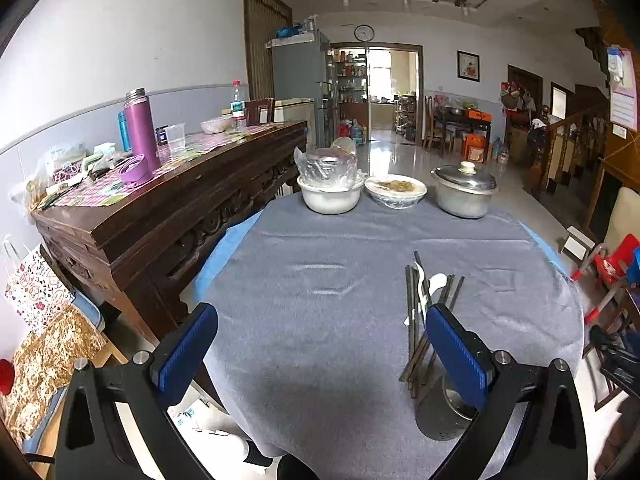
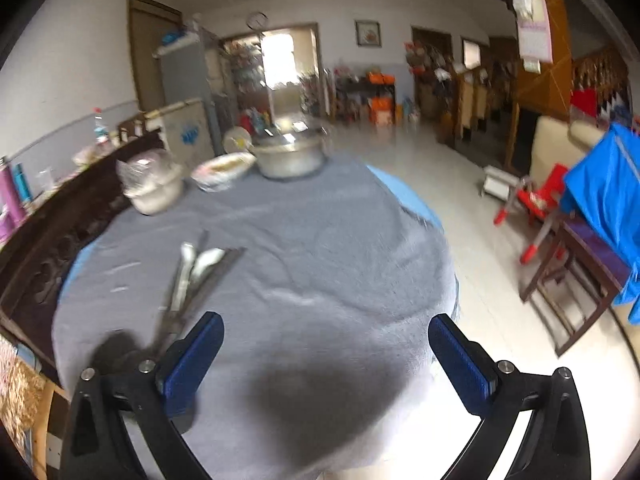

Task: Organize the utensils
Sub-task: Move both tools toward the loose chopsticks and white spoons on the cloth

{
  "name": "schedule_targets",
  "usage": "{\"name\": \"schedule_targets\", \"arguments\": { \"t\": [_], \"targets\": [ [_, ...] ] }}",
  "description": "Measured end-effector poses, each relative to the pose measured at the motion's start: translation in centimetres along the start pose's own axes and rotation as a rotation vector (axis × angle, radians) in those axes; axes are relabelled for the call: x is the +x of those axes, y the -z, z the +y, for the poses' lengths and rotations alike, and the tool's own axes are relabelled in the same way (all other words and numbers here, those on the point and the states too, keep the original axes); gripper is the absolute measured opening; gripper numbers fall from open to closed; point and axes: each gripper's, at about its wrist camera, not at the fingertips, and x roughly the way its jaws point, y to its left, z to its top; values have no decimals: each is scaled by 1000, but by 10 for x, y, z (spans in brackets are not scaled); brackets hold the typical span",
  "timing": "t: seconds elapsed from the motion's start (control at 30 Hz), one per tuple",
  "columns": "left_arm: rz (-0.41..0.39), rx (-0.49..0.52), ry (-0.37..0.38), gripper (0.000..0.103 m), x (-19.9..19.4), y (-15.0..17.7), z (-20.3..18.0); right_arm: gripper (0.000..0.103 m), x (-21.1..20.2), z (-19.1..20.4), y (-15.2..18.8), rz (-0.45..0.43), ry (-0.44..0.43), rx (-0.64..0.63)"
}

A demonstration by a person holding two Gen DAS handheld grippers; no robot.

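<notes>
A metal utensil holder (image 1: 444,416) stands near the front edge of the round table, with several dark chopsticks (image 1: 418,332) and white spoons (image 1: 434,282) leaning out of it. In the left wrist view it sits just behind my right fingertip. My left gripper (image 1: 322,342) is open and empty above the grey cloth. In the blurred right wrist view the chopsticks and spoons (image 2: 192,276) rise from the holder (image 2: 116,350) beside my left fingertip. My right gripper (image 2: 328,350) is open and empty.
A white bowl with a bagged dish (image 1: 330,192), a wrapped plate of food (image 1: 396,191) and a lidded metal pot (image 1: 464,192) stand at the table's far edge. A dark wooden sideboard (image 1: 160,208) runs along the left. Chairs (image 2: 576,272) stand to the right.
</notes>
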Motion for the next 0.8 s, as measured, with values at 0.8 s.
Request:
{"name": "schedule_targets", "arguments": {
  "t": [0.8],
  "targets": [
    [59,43,-18,103,12,19,-6,103,-55,74,8,-6,11,-106]
  ]
}}
